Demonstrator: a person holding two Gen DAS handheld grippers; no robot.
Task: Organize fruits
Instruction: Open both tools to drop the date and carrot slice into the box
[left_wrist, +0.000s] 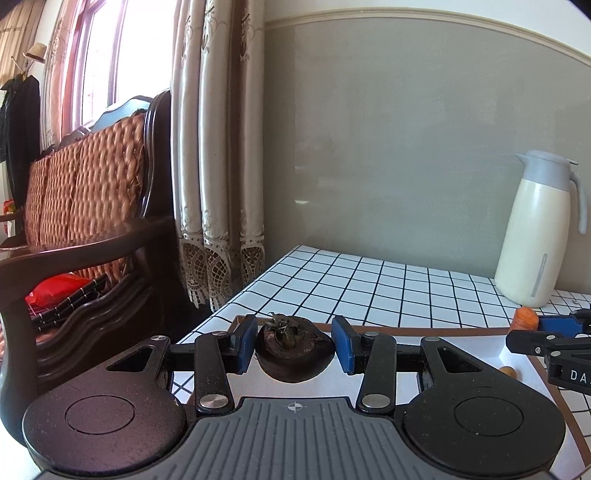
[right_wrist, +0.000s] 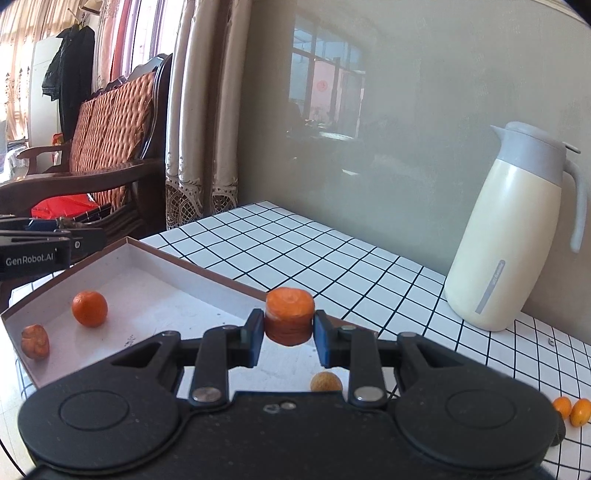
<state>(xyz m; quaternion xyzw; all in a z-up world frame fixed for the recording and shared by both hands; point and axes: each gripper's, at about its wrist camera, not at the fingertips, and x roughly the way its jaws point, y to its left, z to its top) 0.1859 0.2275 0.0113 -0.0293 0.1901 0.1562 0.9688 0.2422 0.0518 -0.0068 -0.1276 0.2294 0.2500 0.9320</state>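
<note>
My left gripper (left_wrist: 294, 345) is shut on a dark purple mangosteen (left_wrist: 293, 349) and holds it above the near left end of the shallow white tray (right_wrist: 192, 264). My right gripper (right_wrist: 289, 334) is shut on an orange carrot chunk (right_wrist: 289, 315), held above the tray's right part; it also shows at the right in the left wrist view (left_wrist: 523, 318). In the tray lie a mandarin (right_wrist: 89, 308), an orange piece (right_wrist: 34, 341) at the left end and a small tan round fruit (right_wrist: 325, 382) under my right gripper.
A cream thermos jug (right_wrist: 511, 236) stands on the tiled table (right_wrist: 332, 258) at the back right, near the wall. Two small kumquats (right_wrist: 571, 410) lie on the table at the right. A wooden sofa (left_wrist: 85, 206) and curtains stand left of the table.
</note>
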